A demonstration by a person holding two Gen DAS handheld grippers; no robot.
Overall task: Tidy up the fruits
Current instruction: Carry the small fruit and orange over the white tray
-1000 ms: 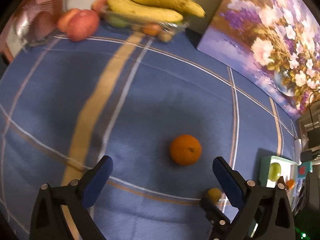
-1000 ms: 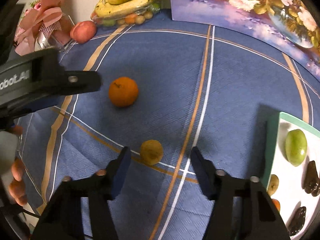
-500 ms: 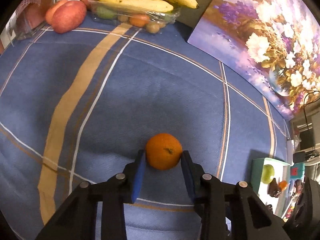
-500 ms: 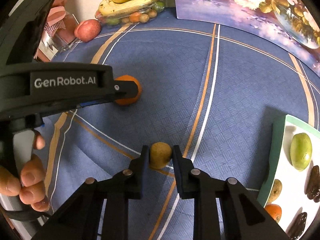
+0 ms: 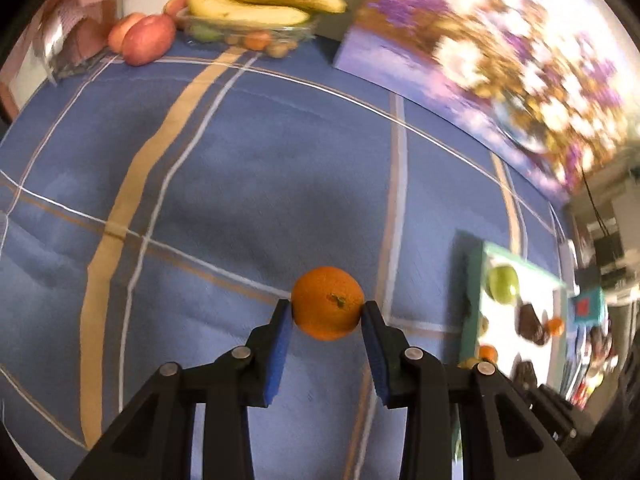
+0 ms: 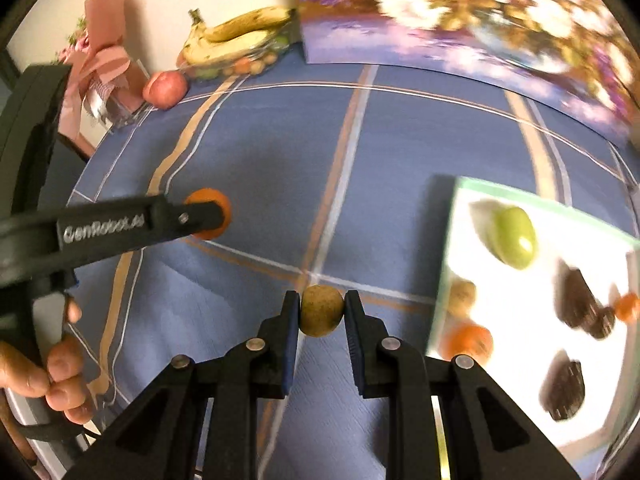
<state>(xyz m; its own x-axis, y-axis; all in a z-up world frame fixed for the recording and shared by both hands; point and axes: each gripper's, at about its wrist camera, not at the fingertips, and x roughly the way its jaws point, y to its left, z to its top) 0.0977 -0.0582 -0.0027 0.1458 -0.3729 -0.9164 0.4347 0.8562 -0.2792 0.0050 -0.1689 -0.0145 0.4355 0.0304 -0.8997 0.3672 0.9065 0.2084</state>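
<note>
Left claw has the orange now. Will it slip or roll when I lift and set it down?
The orange is round, so it will probably roll once released. The left claw pinches it near mid-height between padded fingers, so slipping looks unlikely. It seems firm.

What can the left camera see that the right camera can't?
Only the left wrist view shows the left gripper from behind, shut on the orange, stem dimple showing. Only the right wrist view shows the right gripper shut on a small brownish-yellow fruit, and the person's hand holding the other gripper. Both show the bananas, the red apple, the white tray with a green fruit, and the blue cloth.
</note>
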